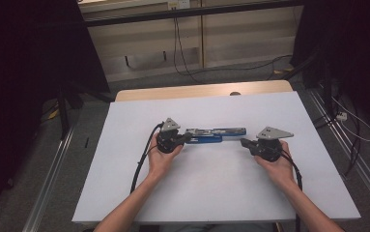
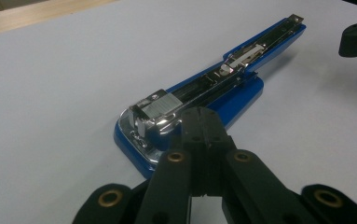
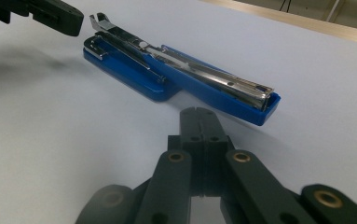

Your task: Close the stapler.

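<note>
A blue stapler (image 1: pixel 216 134) lies swung open and flat on the white table (image 1: pixel 211 193), its metal magazine facing up. My left gripper (image 1: pixel 187 138) sits at the stapler's left end. In the left gripper view its jaws are pressed together with nothing between them, the tips (image 2: pixel 203 116) right at the stapler's (image 2: pixel 204 93) chrome end. My right gripper (image 1: pixel 243 142) rests at the right end, also shut and empty. In the right gripper view its tips (image 3: pixel 199 114) stop a little short of the stapler's (image 3: pixel 181 77) blue end. A hand holds each gripper.
A wooden strip (image 1: pixel 202 91) edges the table's far side. Cables (image 1: pixel 180 53) hang behind it and run over the floor. Metal rails (image 1: pixel 52 169) flank the table, with dark curtains on both sides.
</note>
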The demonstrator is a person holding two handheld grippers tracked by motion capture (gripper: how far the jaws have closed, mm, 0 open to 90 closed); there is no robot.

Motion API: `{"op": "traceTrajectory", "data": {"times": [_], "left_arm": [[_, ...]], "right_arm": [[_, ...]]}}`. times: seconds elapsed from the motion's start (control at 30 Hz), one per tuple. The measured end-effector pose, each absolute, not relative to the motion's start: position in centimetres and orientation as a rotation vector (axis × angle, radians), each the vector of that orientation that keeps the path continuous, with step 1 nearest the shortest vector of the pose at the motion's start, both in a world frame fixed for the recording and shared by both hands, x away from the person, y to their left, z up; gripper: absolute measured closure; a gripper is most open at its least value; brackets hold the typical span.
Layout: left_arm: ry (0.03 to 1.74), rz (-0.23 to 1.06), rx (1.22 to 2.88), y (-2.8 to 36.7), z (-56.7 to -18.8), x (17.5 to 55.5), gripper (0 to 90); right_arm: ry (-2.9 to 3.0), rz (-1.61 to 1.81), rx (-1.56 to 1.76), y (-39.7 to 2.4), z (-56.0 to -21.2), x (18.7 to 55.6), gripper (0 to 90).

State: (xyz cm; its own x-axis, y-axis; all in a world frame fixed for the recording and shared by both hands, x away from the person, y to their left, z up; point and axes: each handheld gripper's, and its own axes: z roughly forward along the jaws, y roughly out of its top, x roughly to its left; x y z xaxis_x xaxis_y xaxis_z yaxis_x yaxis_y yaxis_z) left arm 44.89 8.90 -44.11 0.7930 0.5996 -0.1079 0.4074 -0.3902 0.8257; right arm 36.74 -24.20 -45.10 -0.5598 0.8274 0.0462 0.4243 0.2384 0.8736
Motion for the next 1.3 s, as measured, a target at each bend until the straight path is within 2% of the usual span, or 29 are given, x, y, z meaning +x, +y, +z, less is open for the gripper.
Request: {"op": "traceTrajectory", "data": {"times": [0.27, 0.57, 0.73, 1.3], "left_arm": [[0.733, 0.303, 2.080, 8.0, -44.7, 45.8, 90.0], [0.740, 0.271, 2.086, 7.9, -45.2, 46.0, 90.0], [0.711, 0.309, 2.117, 7.8, -45.0, 45.8, 90.0], [0.714, 0.290, 2.098, 8.1, -45.2, 46.0, 90.0]], "right_arm": [[2.081, 1.254, 1.158, -24.6, -45.1, 36.9, 90.0], [2.106, 1.223, 1.166, -24.4, -45.4, 37.3, 90.0], [2.117, 1.195, 1.199, -24.2, -45.5, 38.3, 90.0], [2.177, 1.062, 1.267, -24.0, -45.8, 39.3, 90.0]]}}
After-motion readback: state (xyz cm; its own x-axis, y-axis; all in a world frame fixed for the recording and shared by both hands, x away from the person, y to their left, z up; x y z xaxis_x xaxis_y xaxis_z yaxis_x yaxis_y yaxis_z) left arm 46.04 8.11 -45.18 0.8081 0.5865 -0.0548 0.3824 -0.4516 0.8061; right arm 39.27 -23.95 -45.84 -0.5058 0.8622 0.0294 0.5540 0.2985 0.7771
